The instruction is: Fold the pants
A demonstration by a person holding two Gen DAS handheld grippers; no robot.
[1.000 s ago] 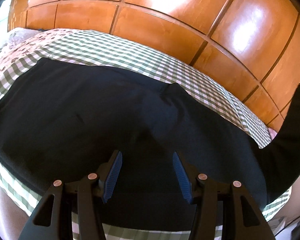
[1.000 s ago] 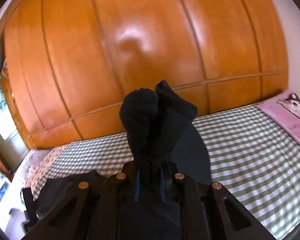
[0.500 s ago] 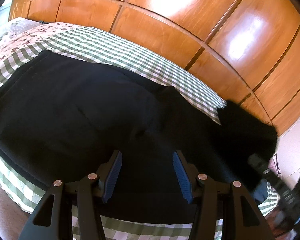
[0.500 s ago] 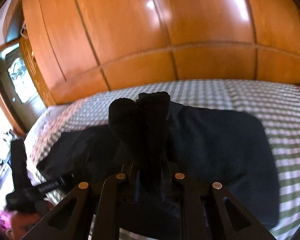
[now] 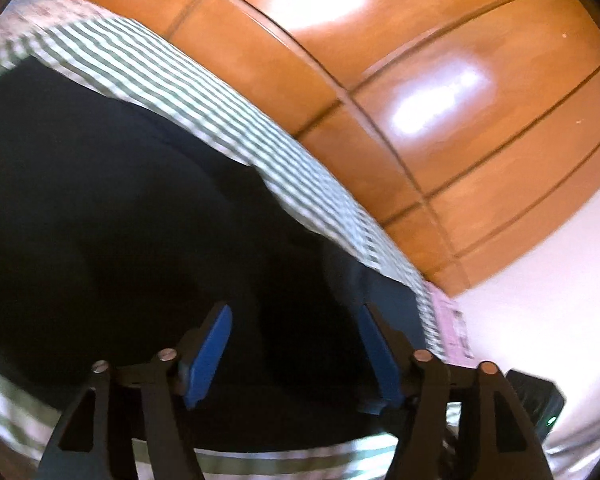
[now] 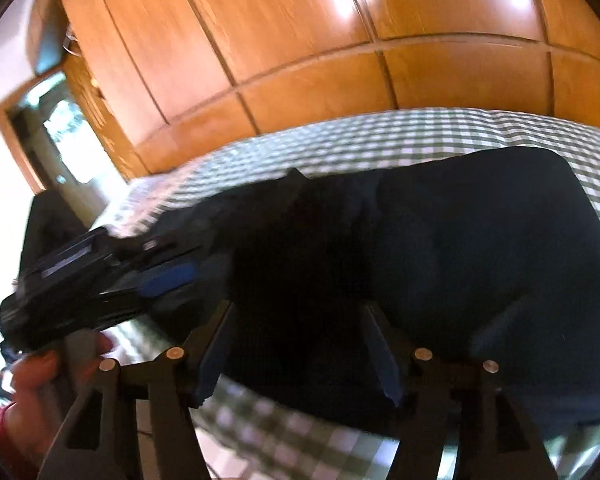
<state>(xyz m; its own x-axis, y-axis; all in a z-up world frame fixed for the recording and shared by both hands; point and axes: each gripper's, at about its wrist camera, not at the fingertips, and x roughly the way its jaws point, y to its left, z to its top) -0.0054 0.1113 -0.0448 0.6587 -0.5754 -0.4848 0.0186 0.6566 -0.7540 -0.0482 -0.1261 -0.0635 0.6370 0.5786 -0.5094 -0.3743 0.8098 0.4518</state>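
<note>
Fold laid down, both tools let go.

I had the dark pants (image 6: pixel 440 264) lying doubled on the checked bed (image 6: pixel 380 136), in front of the wooden wardrobe (image 6: pixel 300 40). My right tool (image 6: pixel 296 344) had just been opening, its jaws wide with nothing pinched between them, cloth only beneath. My left tool (image 5: pixel 294 344) had just spread wider too, empty above the pants (the picture was blurred, so edges were hard to read). I judged the first fold done; next I would need a fresh grip on an end to fold again.
</note>
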